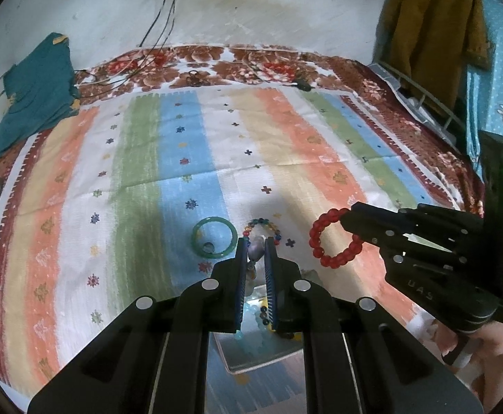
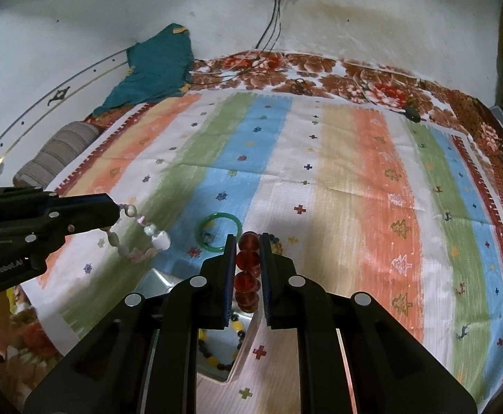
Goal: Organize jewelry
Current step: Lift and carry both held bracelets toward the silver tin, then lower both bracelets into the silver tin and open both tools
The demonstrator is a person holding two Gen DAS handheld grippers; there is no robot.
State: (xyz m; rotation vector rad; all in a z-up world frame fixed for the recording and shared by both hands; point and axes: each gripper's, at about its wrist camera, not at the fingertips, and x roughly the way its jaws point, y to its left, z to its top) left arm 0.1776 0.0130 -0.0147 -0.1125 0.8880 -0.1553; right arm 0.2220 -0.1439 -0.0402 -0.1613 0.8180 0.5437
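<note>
My left gripper [image 1: 255, 241] is shut on a pale pink-and-white bead bracelet [image 1: 255, 252], which hangs in a loop above the striped cloth [image 2: 141, 238]. My right gripper [image 2: 247, 238] is shut on a red bead bracelet [image 2: 248, 269]; its loop hangs from the tips in the left wrist view [image 1: 336, 238]. On the cloth beyond both lie a green bangle [image 1: 213, 239] with a small ring [image 1: 208, 246] inside it and a multicoloured bead bracelet [image 1: 263, 229]. A metal tray [image 2: 158, 279] sits beneath the grippers, holding a yellow-and-black bead bracelet [image 2: 217, 345].
A striped cloth [image 1: 286, 158] covers a floral bedspread. A teal garment [image 1: 34, 103] lies at the back left and a grey striped cushion [image 2: 58, 155] at the left edge. Cables [image 1: 161, 17] run down the wall. Clothes [image 1: 434, 31] hang at the right.
</note>
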